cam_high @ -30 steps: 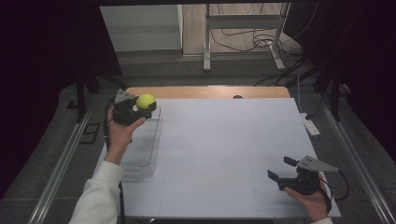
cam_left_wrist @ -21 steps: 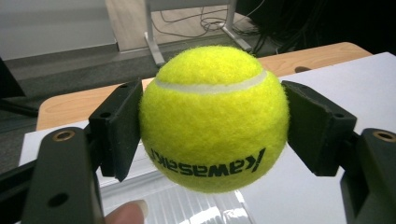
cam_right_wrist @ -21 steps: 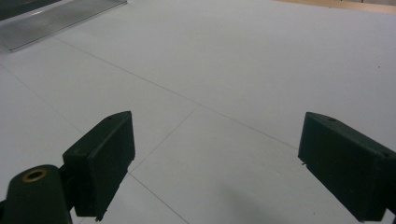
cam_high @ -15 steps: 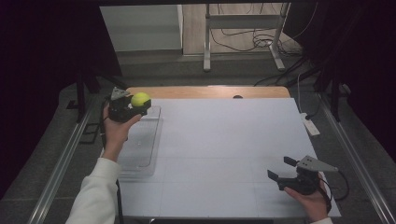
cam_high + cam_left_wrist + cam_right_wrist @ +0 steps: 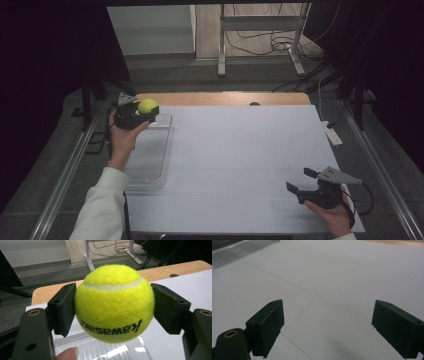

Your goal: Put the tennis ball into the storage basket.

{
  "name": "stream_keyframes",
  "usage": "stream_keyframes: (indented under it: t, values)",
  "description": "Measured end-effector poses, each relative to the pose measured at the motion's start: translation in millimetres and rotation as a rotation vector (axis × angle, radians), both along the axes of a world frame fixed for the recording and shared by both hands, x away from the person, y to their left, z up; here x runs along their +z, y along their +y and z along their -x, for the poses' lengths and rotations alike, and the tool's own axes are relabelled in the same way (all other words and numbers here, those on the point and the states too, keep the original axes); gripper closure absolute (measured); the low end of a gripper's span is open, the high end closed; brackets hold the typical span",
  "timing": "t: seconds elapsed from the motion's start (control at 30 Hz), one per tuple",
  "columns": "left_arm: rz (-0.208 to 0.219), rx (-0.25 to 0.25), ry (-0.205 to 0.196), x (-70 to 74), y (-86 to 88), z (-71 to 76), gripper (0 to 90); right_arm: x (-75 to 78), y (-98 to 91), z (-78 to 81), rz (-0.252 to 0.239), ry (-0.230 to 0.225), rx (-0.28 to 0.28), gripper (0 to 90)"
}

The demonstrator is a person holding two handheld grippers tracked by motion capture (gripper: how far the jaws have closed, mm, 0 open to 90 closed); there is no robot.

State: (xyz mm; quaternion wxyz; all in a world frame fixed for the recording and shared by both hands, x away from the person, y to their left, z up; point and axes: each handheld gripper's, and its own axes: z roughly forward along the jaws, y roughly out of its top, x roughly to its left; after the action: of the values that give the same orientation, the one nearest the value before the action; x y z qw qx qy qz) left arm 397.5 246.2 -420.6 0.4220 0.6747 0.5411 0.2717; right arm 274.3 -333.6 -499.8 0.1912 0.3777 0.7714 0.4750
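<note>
Tennis ball (image 5: 113, 302) — clamped between left gripper (image 5: 141, 114) jaws — above clear tray (image 5: 150, 155).

Sleeve (image 5: 100, 210): white, long, left arm.
Left gripper (image 5: 113, 312): black jaws, brass-ringed screw holes.
Right gripper (image 5: 303, 182): black, grey three-cornered plate, trailing cable.

The high view hangs above the person's side of the white-topped bench (image 5: 240, 165), looking forward and down, far enough back to take in the whole top and the grey floor beyond. The left gripper view rides on the left gripper (image 5: 113, 312) and looks level along its black fingers (image 5: 62, 308), very near the fuzzy yellow tennis ball (image 5: 113, 302), towards the bench's wooden far edge (image 5: 50, 293). The right gripper view sits low over the bench, looking across its white surface (image 5: 332, 277). All three share the clear ridged plastic tray (image 5: 150, 155) at the bench's left side.
</note>
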Motion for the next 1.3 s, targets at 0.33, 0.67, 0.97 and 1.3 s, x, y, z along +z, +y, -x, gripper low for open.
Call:
stream_keyframes:
  t: [0.33,0.67,0.97,1.3]
  values:
    - [-0.008,0.028,0.028,-2.0,7.9,-5.0,26.7,0.3,-0.1,0.1,-0.001,-0.001,0.0,11.2]
    - [-0.014,0.057,0.05,-3.9,15.3,-8.6,26.6,1.2,0.2,1.0,-0.002,-0.005,0.002,11.2]
    - [-0.014,0.067,0.081,-7.3,18.1,-16.1,26.6,0.8,-0.1,0.8,-0.003,-0.004,0.0,11.2]
    - [-0.013,0.085,0.109,-12.4,24.2,-19.7,26.6,0.2,0.1,0.6,-0.001,-0.001,-0.001,11.3]
